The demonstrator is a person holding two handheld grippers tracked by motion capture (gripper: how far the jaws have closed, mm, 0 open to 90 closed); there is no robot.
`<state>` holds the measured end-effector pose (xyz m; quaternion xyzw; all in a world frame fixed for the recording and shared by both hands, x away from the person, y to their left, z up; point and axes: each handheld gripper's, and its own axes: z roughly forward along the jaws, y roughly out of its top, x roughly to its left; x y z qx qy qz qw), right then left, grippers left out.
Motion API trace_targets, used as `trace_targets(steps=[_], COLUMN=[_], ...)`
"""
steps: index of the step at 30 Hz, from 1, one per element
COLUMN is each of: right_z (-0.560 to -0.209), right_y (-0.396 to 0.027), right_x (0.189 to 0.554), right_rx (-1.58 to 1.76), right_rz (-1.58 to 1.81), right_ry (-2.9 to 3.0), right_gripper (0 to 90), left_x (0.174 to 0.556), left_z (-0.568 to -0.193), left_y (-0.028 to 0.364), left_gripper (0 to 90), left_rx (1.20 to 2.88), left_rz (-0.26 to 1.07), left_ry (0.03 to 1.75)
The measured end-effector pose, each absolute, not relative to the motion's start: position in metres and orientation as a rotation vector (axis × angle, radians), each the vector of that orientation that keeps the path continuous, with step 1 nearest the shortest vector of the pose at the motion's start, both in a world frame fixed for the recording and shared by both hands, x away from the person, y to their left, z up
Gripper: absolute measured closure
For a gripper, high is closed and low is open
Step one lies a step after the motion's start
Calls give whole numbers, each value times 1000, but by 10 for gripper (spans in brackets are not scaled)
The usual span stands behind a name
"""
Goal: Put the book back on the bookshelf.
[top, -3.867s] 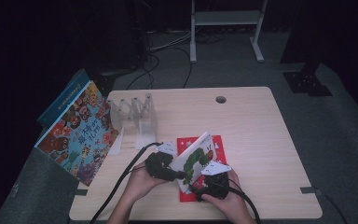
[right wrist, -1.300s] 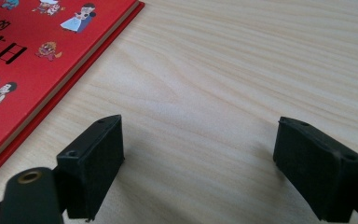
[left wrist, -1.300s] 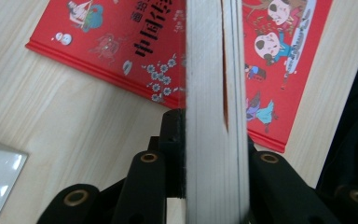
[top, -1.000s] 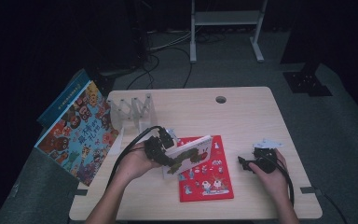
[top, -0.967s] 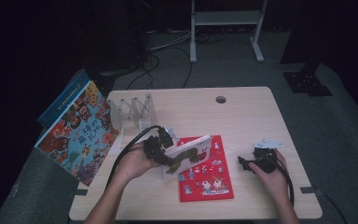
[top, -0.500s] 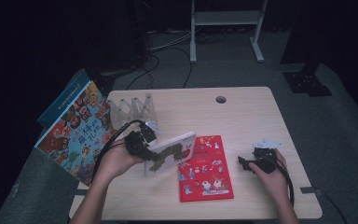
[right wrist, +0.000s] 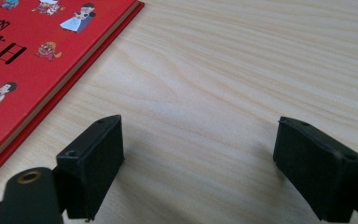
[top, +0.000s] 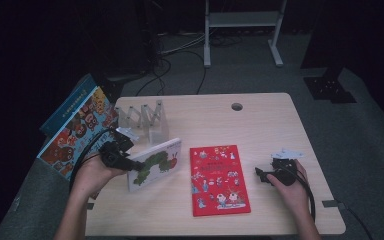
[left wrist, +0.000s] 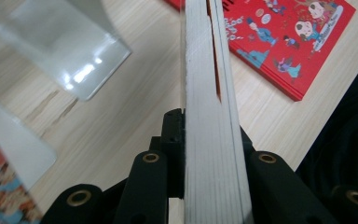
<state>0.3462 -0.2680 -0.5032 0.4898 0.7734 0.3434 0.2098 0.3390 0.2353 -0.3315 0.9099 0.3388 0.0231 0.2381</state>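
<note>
From above, the person's left gripper (top: 122,161) is clamped on one end of a white hardcover picture book with a green caterpillar on its cover (top: 154,163), which stands on its long edge on the pale wooden table (top: 260,120), tilted a little. Just beyond that gripper stands a clear plastic zigzag book rack (top: 142,116), and off to its outer side, past the table edge, several colourful picture books (top: 77,131) lean together. Past the far end of the held book lies a flat red hardcover picture book with small cartoon figures (top: 218,178), and on the other side of that book the right gripper (top: 263,174) rests low over bare wood, pointing toward the red book's edge, well apart from the left one. Along the left gripper's own view, the two black jaws press from either side on the book's pale page block (left wrist: 212,116), the book rising straight ahead between them; the clear rack's glossy foot (left wrist: 70,51) sits ahead to one side and the red book (left wrist: 284,42) ahead to the other. In the right gripper's view the jaws stand spread wide with nothing between them but table grain (right wrist: 242,84), and the red book's corner (right wrist: 42,51) lies just ahead beside one jaw.
</note>
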Motion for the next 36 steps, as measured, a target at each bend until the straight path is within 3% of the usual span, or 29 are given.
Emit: trace_targets(steps=[14, 36], right_z=[-503, -503], right_y=[-268, -268], right_x=[347, 347], right_rx=[1364, 1364], right_rz=[952, 952], right_ry=[2147, 2147], right_gripper=[148, 148], left_x=[341, 394], left_z=[-329, -331], left_y=[279, 264], left_gripper=[753, 753], left_rx=[2413, 2380], left_rz=[108, 178], left_ry=[1067, 1142])
